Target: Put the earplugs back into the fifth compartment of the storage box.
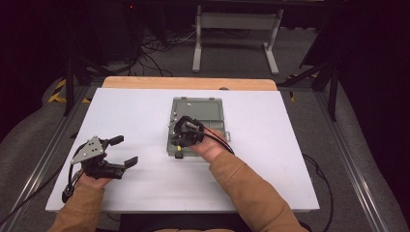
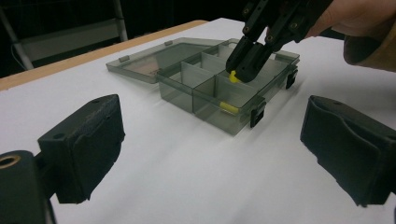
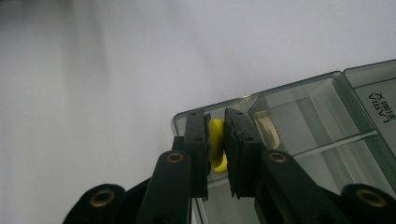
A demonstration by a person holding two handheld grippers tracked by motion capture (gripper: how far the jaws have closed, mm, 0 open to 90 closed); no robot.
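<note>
High view: a white tabletop (image 1: pixel 145 125) is seen laid over a wooden board whose pale edge (image 1: pixel 188 82) shows along the far side. Grey carpet lies beyond, where tangled black cables (image 1: pixel 150 50) and the white legs of a frame (image 1: pixel 237 34) are visible against a dark room. Metal rails (image 1: pixel 348 154) run along both sides of the table.

Near the table's middle a translucent grey compartment box (image 1: pixel 212 116) is set, its lid (image 1: pixel 197 102) folded open flat on the far side. The right gripper (image 1: pixel 181 140) is held over the near left part of the box, a black cable (image 1: pixel 220 140) trailing from it across the box.

In the right gripper view the jaws are seen clamped on a small yellow piece (image 3: pixel 215 144), which is held between them above a corner compartment of the box (image 3: pixel 299 121). In the left gripper view the same yellow piece (image 2: pixel 232 76) is seen at the tips of the right gripper (image 2: pixel 247 63), just above the dividers, while a second yellow piece (image 2: pixel 229 107) lies in the near compartment by a black latch (image 2: pixel 257 113).

The left gripper (image 1: pixel 123 151) is rested on the bare tabletop at the near left, well apart from the box; its jaws are spread wide and nothing is held between them. A grey three-cornered plate (image 1: pixel 89 150) is carried on top of it.
</note>
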